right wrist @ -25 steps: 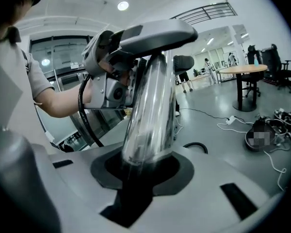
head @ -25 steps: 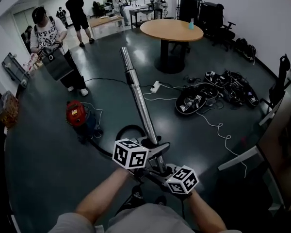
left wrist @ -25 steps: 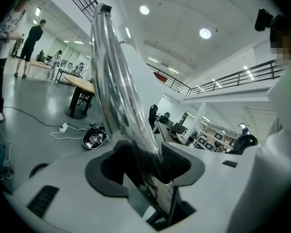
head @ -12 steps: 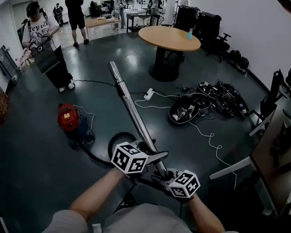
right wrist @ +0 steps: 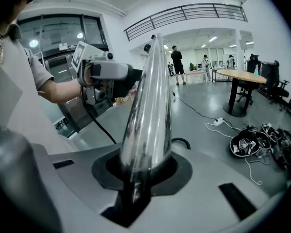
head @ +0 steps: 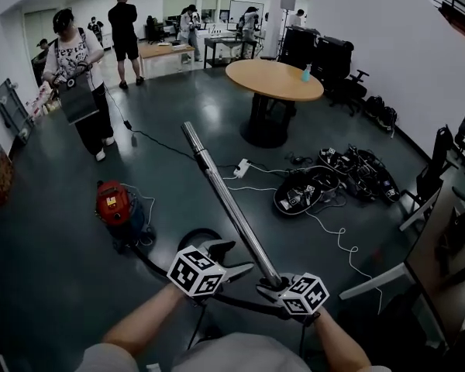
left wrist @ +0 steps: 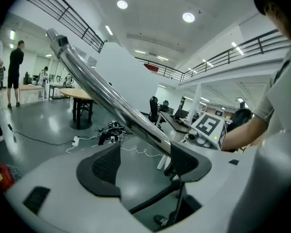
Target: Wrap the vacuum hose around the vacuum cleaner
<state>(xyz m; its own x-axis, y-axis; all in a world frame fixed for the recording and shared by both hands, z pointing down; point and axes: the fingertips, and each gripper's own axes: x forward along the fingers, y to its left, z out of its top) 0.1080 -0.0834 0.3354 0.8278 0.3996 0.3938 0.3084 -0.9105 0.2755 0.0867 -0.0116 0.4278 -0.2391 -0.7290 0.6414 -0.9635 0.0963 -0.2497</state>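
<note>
Closing on the chrome vacuum tube (head: 231, 200), the right gripper (head: 271, 287) clamps it while the left gripper (head: 226, 258) is opening its jaws.

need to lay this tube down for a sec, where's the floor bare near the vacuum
Bare floor: the dark patch left of the red vacuum, toward the wall, and the strip between vacuum and metal tube. Crowded: right of the tube, where the power strip and the cable pile spread near the round table.
</note>
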